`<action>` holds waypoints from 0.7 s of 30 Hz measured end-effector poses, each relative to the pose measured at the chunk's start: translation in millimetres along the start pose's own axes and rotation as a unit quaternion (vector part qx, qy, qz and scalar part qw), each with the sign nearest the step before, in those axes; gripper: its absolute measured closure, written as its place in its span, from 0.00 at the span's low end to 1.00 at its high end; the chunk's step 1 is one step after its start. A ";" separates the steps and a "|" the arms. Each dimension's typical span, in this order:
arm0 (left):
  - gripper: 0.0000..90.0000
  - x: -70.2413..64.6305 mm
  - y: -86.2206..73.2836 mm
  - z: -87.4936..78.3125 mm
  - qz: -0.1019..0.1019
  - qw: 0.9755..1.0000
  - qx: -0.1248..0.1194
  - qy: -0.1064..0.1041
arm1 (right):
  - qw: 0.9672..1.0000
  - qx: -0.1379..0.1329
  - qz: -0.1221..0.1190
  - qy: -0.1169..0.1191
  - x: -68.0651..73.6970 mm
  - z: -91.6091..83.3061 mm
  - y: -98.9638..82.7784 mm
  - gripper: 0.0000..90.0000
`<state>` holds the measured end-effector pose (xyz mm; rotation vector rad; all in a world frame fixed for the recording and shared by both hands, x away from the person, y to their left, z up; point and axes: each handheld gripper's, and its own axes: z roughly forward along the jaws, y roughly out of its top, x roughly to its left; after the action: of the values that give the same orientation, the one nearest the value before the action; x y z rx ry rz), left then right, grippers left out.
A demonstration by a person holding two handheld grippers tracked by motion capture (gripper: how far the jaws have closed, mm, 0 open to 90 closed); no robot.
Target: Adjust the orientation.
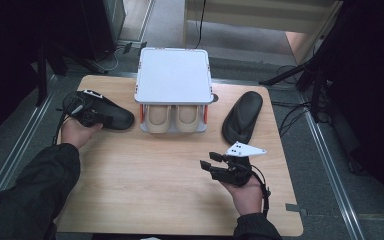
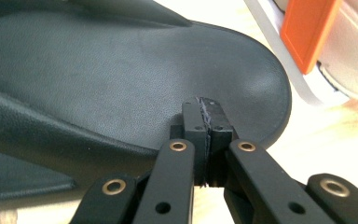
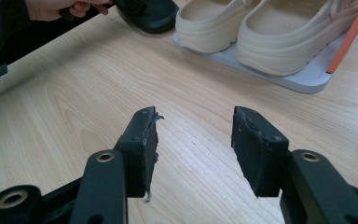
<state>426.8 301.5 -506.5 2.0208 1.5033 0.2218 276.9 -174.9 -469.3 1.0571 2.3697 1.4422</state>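
A black slipper (image 1: 117, 118) lies at the table's left, just beside a small two-tier shoe rack (image 1: 174, 75). My left gripper (image 1: 99, 119) rests over it, held from below by a hand. In the left gripper view its jaws (image 2: 205, 109) are shut, pads together with nothing between them, tips just above the slipper's insole (image 2: 121, 79). A pair of beige clogs (image 1: 174, 117) sits on the rack's lower tier. A second black slipper (image 1: 242, 115) lies to the right of the rack. My right gripper (image 1: 207, 162) hovers open over bare wood (image 3: 193, 135), short of the clogs (image 3: 261, 37).
The rack has a white top, orange posts (image 2: 307, 32) and a grey lower shelf (image 3: 303, 79). The wooden table (image 1: 155, 190) is small, with its edges close on all sides. Cables and dark stands lie on the floor around it.
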 end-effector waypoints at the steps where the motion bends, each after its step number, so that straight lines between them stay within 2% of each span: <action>1: 1.00 -0.3 -1.8 -1.5 0.001 1.000 0.002 0.000 | 1.000 -0.001 0.000 0.001 0.2 0.4 0.2 0.57; 12: 1.00 1.5 -22.5 -15.7 0.004 1.000 0.004 -0.001 | 1.000 0.004 -0.004 0.008 2.6 5.5 2.9 0.57; 21: 1.00 7.8 -42.4 -27.7 -0.016 1.000 -0.011 -0.006 | 1.000 0.006 -0.008 0.014 3.2 9.5 4.9 0.57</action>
<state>381.9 326.2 -509.5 1.9761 1.5177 0.2125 281.5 -164.7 -469.6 1.0245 2.4032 1.4500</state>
